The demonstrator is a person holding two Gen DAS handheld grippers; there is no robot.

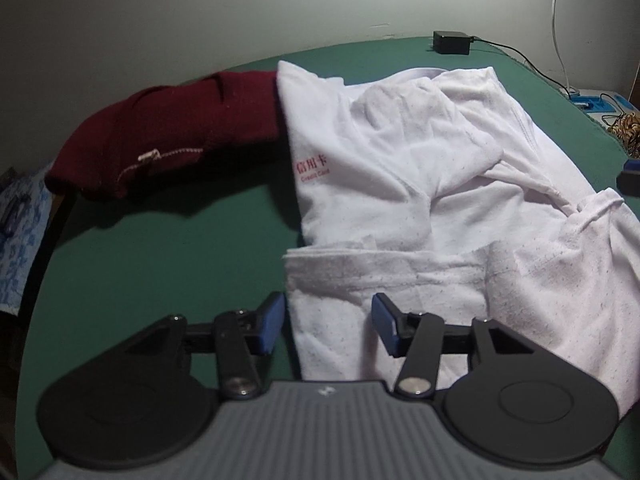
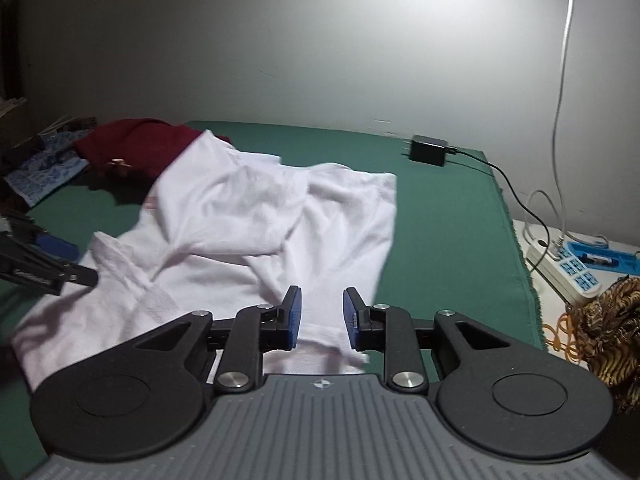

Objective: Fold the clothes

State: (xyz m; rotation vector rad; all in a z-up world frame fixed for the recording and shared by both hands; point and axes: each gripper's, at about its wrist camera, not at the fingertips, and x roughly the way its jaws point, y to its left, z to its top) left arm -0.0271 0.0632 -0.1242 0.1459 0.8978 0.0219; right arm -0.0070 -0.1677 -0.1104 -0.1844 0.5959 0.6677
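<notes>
Your left claw (image 1: 328, 322) and right claw (image 2: 321, 316) both hover agape and empty over the near hem of the white shirt (image 1: 432, 184), which looks light, limp and crumpled, so pinch its hem corners.

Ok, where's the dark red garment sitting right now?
The dark red garment lies at the far left of the green table in both wrist views, its right end tucked under the white shirt.
</notes>
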